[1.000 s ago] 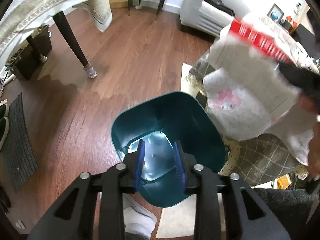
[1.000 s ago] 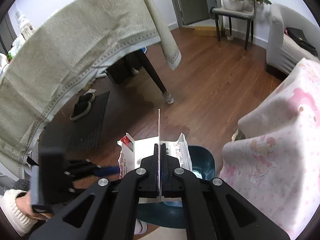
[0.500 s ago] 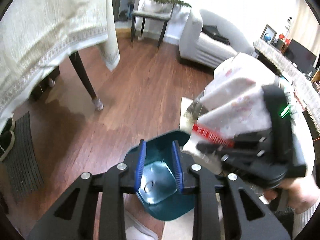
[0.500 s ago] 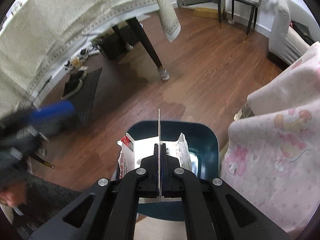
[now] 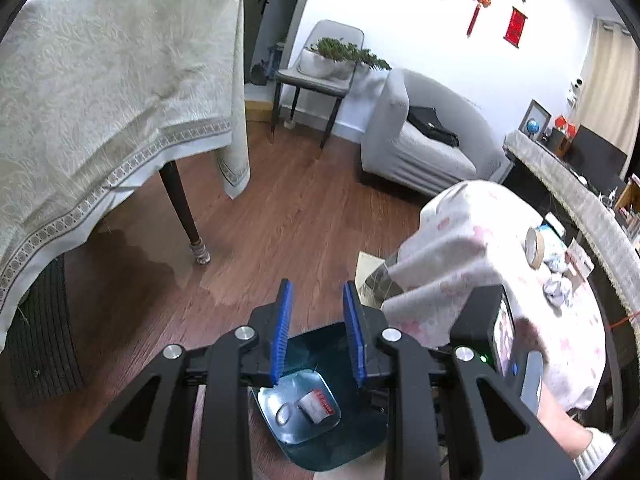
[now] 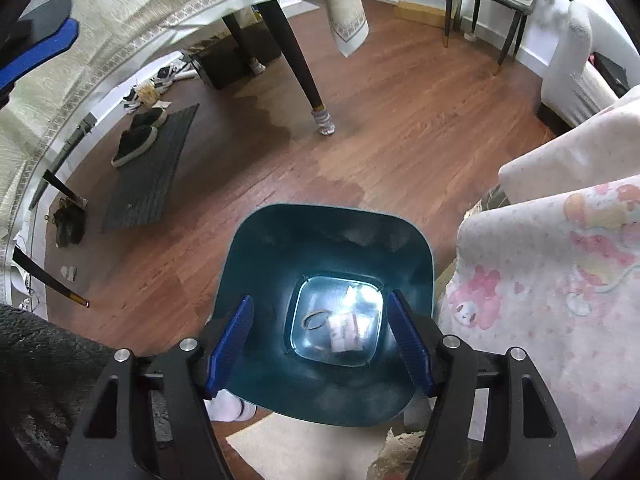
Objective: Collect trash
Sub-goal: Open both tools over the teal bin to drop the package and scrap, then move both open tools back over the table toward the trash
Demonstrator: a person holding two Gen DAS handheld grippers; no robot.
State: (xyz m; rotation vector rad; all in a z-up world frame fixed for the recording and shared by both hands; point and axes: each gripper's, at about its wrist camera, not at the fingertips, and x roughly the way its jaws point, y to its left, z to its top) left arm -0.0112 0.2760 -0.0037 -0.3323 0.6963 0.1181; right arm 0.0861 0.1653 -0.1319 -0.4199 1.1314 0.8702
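Note:
A teal bin (image 6: 328,248) stands on the wood floor beside a low table under a pink-patterned cloth (image 6: 560,260). My right gripper (image 6: 320,312) hangs straight over the bin's mouth. Its jaws are opening wide with nothing between them. The white and red wrapper (image 6: 344,330) lies on the bin's floor beside a thin ring (image 6: 314,318). My left gripper (image 5: 318,292) is higher and set back from the bin (image 5: 316,348), its blue pads a narrow gap apart and holding nothing. On the pink cloth (image 5: 460,240) lie crumpled paper (image 5: 556,292) and a tape roll (image 5: 534,246).
A dining table under a cream cloth (image 5: 100,100) with a dark leg (image 5: 184,216) stands to the left. A grey sofa (image 5: 412,148) and a chair holding a planter (image 5: 320,76) are further back. A dark mat with shoes (image 6: 148,176) and a small white scrap (image 6: 69,273) lie on the floor.
My right gripper has opened, and the wrapper it held now lies in the bin. My left gripper has risen and tilted up, so more of the room shows.

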